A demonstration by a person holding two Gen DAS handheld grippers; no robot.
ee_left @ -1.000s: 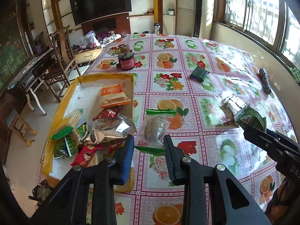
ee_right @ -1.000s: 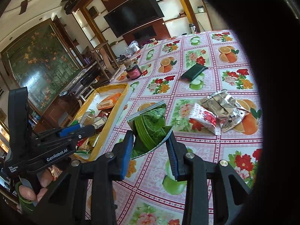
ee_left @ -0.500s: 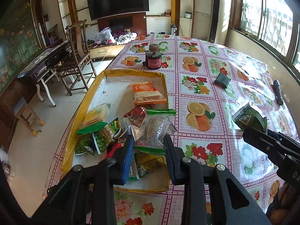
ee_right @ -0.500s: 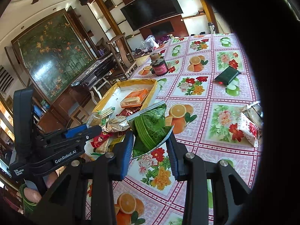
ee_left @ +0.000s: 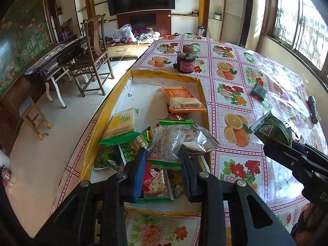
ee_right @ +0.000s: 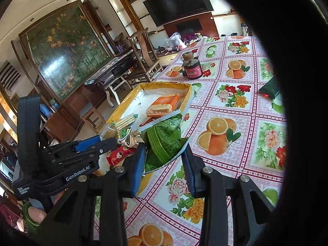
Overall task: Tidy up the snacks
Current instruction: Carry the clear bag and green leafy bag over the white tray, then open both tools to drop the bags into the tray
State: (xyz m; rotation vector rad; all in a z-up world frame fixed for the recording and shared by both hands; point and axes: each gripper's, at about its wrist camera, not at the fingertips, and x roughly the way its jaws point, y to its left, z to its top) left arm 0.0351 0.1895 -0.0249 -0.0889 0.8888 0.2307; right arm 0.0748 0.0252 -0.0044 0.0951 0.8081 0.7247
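Note:
A yellow-rimmed tray (ee_left: 121,82) on the flowered tablecloth holds several snack packets, among them an orange one (ee_left: 182,100) and a yellow-green one (ee_left: 123,123). My left gripper (ee_left: 163,160) is shut on a clear packet with green ends (ee_left: 168,141) and holds it above the tray's near end. My right gripper (ee_right: 164,155) is shut on a green packet (ee_right: 164,139) and holds it over the tray's right rim (ee_right: 187,96). The green packet also shows in the left wrist view (ee_left: 270,129), with the right gripper (ee_left: 295,157) beneath it.
A dark red jar (ee_left: 186,61) stands beyond the tray. A small dark green packet (ee_left: 258,91) and a black torch (ee_left: 313,112) lie further right on the table. A wooden chair (ee_left: 94,53) and a low dark table (ee_left: 55,59) stand on the floor at left.
Both grippers have carried their packets leftward from the tablecloth to the tray. The clear packet now hangs over the tray's near end, and the green packet has reached the right rim.

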